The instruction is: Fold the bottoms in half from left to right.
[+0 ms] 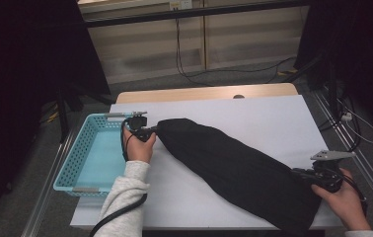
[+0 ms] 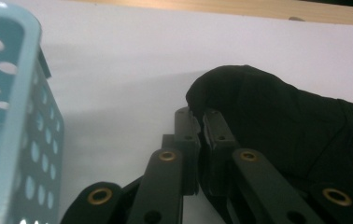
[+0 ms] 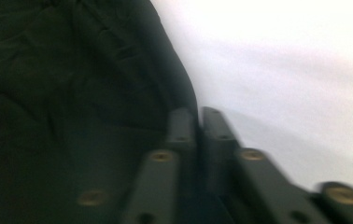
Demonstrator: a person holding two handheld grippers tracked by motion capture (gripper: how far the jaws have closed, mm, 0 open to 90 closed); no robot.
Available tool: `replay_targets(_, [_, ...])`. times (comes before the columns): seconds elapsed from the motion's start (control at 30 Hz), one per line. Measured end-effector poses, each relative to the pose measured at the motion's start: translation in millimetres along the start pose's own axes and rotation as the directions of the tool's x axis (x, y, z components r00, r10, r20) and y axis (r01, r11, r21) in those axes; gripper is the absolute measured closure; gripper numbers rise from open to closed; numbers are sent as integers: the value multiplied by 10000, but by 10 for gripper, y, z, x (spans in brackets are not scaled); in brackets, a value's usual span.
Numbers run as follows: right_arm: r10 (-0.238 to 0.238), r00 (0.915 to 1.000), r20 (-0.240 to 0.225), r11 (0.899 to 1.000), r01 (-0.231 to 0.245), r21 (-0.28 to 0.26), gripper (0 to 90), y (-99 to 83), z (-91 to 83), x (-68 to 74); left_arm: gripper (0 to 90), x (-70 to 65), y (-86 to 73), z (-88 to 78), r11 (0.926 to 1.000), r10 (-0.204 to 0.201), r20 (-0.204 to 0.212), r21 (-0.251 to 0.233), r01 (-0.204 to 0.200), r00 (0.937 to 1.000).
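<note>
We pinch the long black cloth garment (image 1: 234, 170) with the left hand-held gripper (image 1: 154, 130) beside the light-blue perforated plastic basket (image 1: 83, 157). Far from the basket, the right hand-held gripper (image 1: 300, 173) pinches the garment's other end.

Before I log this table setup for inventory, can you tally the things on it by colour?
Black: 1, the black cloth, pinched at each end by the left gripper and the right gripper.
Light blue: 1, the perforated basket.
Total: 2

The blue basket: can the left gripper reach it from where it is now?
Probably yes. The blue basket stands right beside the left gripper with nothing between them, but that gripper is shut on the end of the black cloth, so the cloth would come along.
</note>
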State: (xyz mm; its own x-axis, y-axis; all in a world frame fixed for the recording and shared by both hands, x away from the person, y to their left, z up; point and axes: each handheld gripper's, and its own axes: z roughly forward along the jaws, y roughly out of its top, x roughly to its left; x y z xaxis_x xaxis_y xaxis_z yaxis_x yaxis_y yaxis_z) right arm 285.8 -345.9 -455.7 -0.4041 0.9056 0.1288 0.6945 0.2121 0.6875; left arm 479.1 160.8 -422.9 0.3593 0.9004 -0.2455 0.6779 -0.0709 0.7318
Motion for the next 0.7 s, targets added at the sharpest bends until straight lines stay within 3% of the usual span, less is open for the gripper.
replay_targets(0.1, [-50, 10000, -16, 9999, 49, -158, 620, 27, 7, 43, 838, 17, -29, 62, 9996, -129, 110, 264, 126, 9999])
replay_targets(0.17, [-109, 9999, -37, 9995, 107, -298, 593, 51, -1, 71, 741, 36, -47, 104, 9991, -216, 7, 364, 215, 9998])
replay_targets(0.23, [-79, 9999, -64, 9990, 76, -448, 552, 72, -8, 101, 589, 55, -57, 130, 9981, -383, 155, 495, 375, 9991])
replay_targets(0.4, [-280, 9992, -275, 9981, 264, -555, 509, 98, 16, 167, 418, 41, -65, 166, 9985, -139, 129, 539, 131, 9998])
replay_targets(0.5, [-409, 9985, -353, 9974, 387, -610, 489, 115, 18, 195, 373, 5, -77, 201, 9975, 259, -157, 661, -248, 9995])
replay_targets(0.7, [-490, 9980, -407, 9961, 459, -754, 432, 130, 13, 215, 304, -21, -83, 224, 9961, 586, 58, 652, -588, 9983])
